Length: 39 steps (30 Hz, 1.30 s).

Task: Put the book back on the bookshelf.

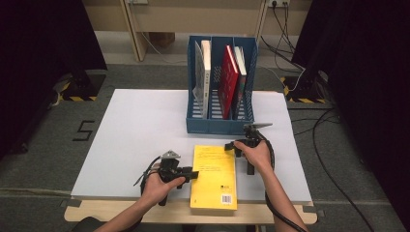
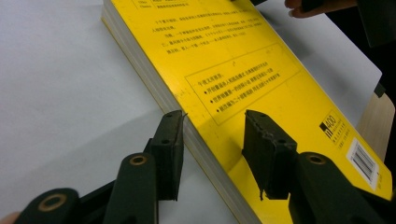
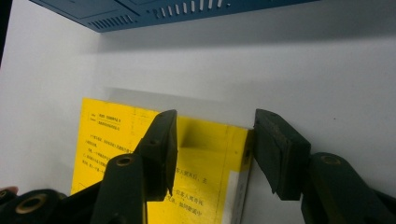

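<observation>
Flat glossy yellow book [image 1: 213, 176], matte white table [image 1: 135, 140]

The yellow book [image 2: 243, 79] runs off the top and lower right of the left gripper view, and its small print is too blurred to read. In the right gripper view its lower part is cut off by the bottom edge (the black jaws cover more), and the blue file rack [image 3: 154, 10] is clipped along the top. In the high view, the rack's book [image 1: 228, 79] titles are too small to tell.
</observation>
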Each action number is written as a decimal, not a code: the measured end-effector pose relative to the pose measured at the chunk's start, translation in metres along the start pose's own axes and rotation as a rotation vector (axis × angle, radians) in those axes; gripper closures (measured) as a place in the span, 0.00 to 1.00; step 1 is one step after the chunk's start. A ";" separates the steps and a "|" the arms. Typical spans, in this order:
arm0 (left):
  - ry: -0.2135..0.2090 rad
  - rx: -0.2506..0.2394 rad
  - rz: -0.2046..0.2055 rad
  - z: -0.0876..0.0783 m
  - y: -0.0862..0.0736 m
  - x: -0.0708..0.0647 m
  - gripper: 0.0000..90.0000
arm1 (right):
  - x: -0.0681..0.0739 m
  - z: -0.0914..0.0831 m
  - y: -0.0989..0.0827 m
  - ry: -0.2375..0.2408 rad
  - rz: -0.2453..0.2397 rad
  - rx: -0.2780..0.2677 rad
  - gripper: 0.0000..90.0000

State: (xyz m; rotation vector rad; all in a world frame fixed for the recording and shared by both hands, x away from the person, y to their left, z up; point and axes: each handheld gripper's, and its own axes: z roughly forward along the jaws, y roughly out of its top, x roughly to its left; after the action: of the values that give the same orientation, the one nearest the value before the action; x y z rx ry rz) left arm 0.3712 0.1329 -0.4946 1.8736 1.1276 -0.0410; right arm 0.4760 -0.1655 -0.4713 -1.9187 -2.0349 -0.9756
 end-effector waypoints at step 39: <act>-0.024 0.028 -0.009 0.008 0.006 0.004 0.63 | 0.004 0.003 0.007 0.010 -0.006 0.033 0.46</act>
State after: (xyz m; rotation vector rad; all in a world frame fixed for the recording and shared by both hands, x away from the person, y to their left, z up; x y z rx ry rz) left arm 0.3812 0.1288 -0.4971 1.8875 1.1240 -0.0845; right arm 0.4826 -0.1604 -0.4692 -1.8886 -2.0398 -0.9450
